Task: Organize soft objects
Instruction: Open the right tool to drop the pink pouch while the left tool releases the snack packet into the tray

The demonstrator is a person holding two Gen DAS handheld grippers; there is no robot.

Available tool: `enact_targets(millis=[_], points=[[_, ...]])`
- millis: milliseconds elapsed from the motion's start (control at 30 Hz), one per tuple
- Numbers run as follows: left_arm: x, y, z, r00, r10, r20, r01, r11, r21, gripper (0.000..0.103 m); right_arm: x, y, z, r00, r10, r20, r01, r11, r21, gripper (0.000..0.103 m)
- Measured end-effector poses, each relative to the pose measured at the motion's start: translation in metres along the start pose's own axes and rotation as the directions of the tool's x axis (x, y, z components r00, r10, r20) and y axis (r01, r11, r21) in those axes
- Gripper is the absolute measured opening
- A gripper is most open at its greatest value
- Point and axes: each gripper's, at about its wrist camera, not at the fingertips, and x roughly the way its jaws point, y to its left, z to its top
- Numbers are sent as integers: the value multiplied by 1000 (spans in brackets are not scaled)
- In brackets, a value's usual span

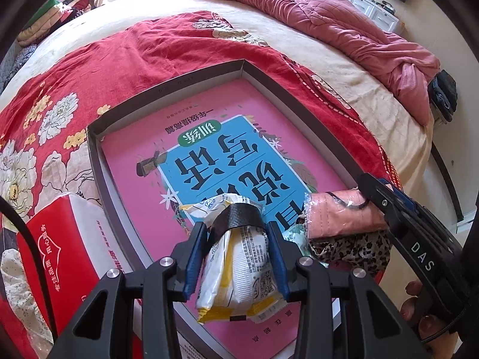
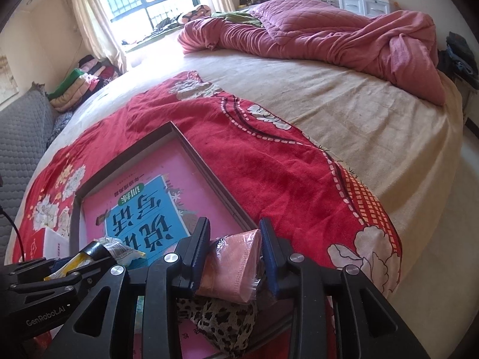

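Your left tongs (image 1: pixel 236 257) pinch the yellow-white packet (image 1: pixel 239 269) above the tray (image 1: pixel 98 161); the right tongs (image 2: pixel 235 257) stand spread around the pink pack (image 2: pixel 230 266), which rests on leopard cloth (image 2: pixel 221 320). Next, likely lower the packet beside it.

One shallow box (image 1: pixel 167 89); one pink book (image 1: pixel 134 179); one yellow-white packet (image 1: pixel 239 263); one pink mask pack (image 1: pixel 344 215); one leopard-print cloth (image 1: pixel 353 249); one red tissue pack (image 1: pixel 60 254).

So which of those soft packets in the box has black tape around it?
The white-and-yellow packet, held between the left gripper fingers. The pink packet by the right gripper and the leopard-print pouch have none.
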Motion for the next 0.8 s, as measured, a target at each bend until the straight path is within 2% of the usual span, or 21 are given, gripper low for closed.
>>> enact_targets(millis=[167, 333, 500, 700, 800], points=[[-4, 0, 0, 1000, -1, 5, 1, 1000, 3, 44, 0, 1, -1, 1000, 4, -14, -4, 1000, -1, 37], [-10, -3, 0, 1000, 8, 23, -8, 1000, 17, 53, 1, 9, -1, 1000, 8, -19, -9, 999, -37, 40], [-17, -2, 1, 999, -3, 36, 3, 1000, 16, 55, 2, 14, -2, 1000, 10, -21, -11, 998, -56, 48], [-27, -3, -1, 998, -5, 56, 4, 1000, 21, 64, -1, 10, 0, 1000, 6, 1, -6, 999, -39, 56], [-32, -4, -2, 998, -4, 65, 3, 1000, 24, 65, 0, 9, 1, 1000, -1, -3, 1, 999, -37, 56]])
